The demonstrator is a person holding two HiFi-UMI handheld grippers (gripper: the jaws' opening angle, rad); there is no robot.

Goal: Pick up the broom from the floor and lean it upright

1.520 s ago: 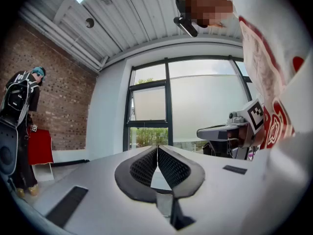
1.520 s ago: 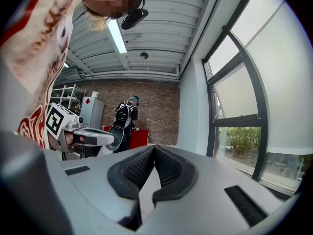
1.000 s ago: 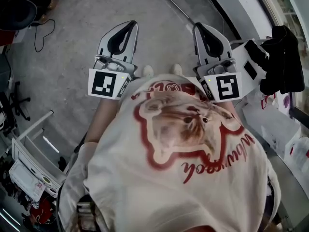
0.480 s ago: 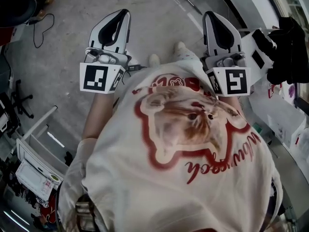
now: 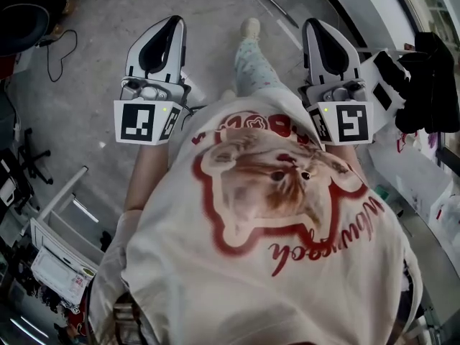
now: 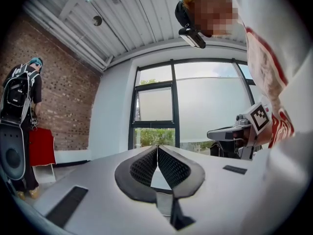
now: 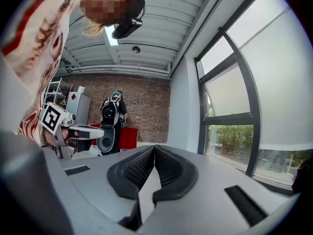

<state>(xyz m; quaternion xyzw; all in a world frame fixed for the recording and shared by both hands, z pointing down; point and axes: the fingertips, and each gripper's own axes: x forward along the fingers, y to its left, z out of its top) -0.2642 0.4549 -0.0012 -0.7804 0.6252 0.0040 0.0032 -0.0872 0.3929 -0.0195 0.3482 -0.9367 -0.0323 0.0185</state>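
No broom shows in any view. In the head view my left gripper (image 5: pixel 171 23) and my right gripper (image 5: pixel 315 24) are held level in front of the person's chest, side by side and pointing up the picture over grey concrete floor (image 5: pixel 93 99). Each one's jaws are shut, with nothing between the black ribbed pads. In the left gripper view the closed jaws (image 6: pixel 157 149) face a tall window (image 6: pixel 195 106), and the right gripper (image 6: pixel 234 132) shows beside them. The right gripper view has its closed jaws (image 7: pixel 154 149) facing a brick wall (image 7: pixel 142 106), with the left gripper (image 7: pixel 80 130) at the side.
The person's foot (image 5: pixel 250 26) is stepped forward between the grippers. Dark clothing (image 5: pixel 424 85) lies on white furniture at the right. A cable (image 5: pixel 61 49) and a chair base (image 5: pixel 29 149) are at the left, a white rack (image 5: pixel 57 250) lower left. Another person with a backpack (image 7: pixel 113 112) stands by red chairs.
Both grippers have moved up the picture and slightly apart, still shut. The person's leg has swung forward between them, and the floor has slid down the picture.
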